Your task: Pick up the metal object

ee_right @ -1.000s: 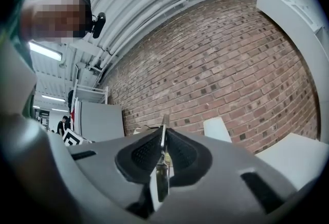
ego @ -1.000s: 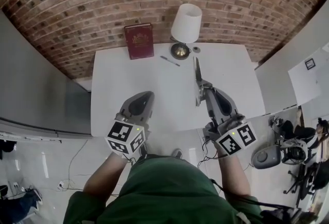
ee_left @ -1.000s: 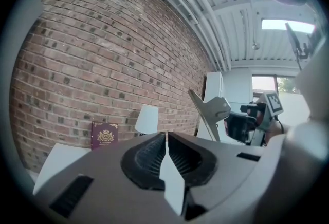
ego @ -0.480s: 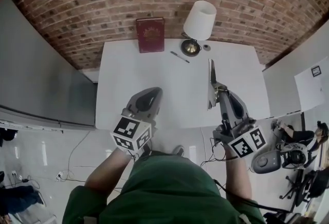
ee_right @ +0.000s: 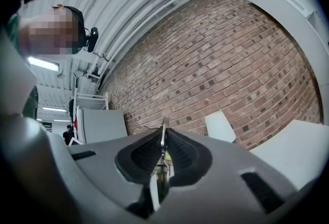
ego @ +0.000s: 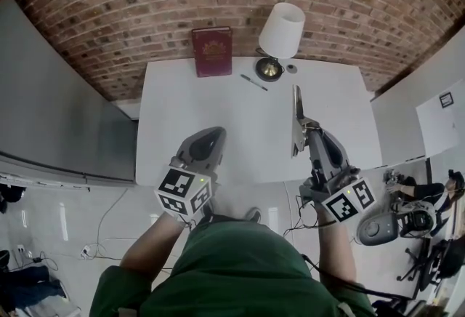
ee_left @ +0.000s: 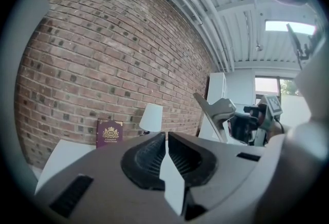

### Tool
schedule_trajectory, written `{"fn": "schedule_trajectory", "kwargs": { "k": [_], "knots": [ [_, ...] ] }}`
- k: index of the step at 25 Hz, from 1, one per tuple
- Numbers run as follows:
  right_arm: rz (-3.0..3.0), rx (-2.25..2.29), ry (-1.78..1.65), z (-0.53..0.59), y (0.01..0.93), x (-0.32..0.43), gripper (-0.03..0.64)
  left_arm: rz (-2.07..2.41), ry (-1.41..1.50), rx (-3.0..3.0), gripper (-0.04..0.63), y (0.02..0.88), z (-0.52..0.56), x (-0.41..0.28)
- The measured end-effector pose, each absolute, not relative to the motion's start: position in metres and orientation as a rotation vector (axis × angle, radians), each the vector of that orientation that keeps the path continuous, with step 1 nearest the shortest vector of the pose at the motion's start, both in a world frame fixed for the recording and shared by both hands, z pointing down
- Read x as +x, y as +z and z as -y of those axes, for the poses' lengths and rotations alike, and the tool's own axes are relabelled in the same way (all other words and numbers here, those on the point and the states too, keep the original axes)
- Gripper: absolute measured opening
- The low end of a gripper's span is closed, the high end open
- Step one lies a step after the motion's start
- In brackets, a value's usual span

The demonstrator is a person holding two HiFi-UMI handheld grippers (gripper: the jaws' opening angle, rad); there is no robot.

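Observation:
The metal object (ego: 296,106) is a thin flat strip, held on edge above the right half of the white table (ego: 218,112). My right gripper (ego: 303,126) is shut on its near end, and the strip sticks out towards the wall. In the right gripper view the metal object (ee_right: 164,133) stands pinched between the black pads (ee_right: 180,153). My left gripper (ego: 211,136) hovers over the table's front edge, shut with nothing in it. In the left gripper view its pads (ee_left: 154,153) meet, and the metal object (ee_left: 207,109) shows off to the right.
A dark red book (ego: 212,51) stands against the brick wall at the table's back edge. Beside it are a lamp (ego: 282,30) with a white shade, a pen (ego: 253,82) and a small round thing (ego: 291,68). A chair base and cables (ego: 399,221) lie on the floor to the right.
The head view has shifted a little. My right gripper still holds the metal object aloft in about the same place over the table. The left gripper has barely moved.

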State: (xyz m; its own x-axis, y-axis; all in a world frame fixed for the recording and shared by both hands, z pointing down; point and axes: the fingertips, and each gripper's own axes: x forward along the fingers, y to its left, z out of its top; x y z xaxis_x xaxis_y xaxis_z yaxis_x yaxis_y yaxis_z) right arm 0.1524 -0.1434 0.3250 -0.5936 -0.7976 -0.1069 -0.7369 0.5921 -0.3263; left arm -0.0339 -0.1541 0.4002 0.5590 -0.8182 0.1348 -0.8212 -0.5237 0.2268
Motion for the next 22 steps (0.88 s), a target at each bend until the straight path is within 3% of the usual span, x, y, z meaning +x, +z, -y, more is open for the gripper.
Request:
{"fn": "schedule_trajectory", "kwargs": {
  "k": [22],
  "knots": [
    [-2.579, -1.229, -0.407, 0.1429, 0.3325, 0.1479, 0.025, 1.374, 0.032, 2.507, 0.015, 0.4088, 0.1532, -0.0362]
  ]
}}
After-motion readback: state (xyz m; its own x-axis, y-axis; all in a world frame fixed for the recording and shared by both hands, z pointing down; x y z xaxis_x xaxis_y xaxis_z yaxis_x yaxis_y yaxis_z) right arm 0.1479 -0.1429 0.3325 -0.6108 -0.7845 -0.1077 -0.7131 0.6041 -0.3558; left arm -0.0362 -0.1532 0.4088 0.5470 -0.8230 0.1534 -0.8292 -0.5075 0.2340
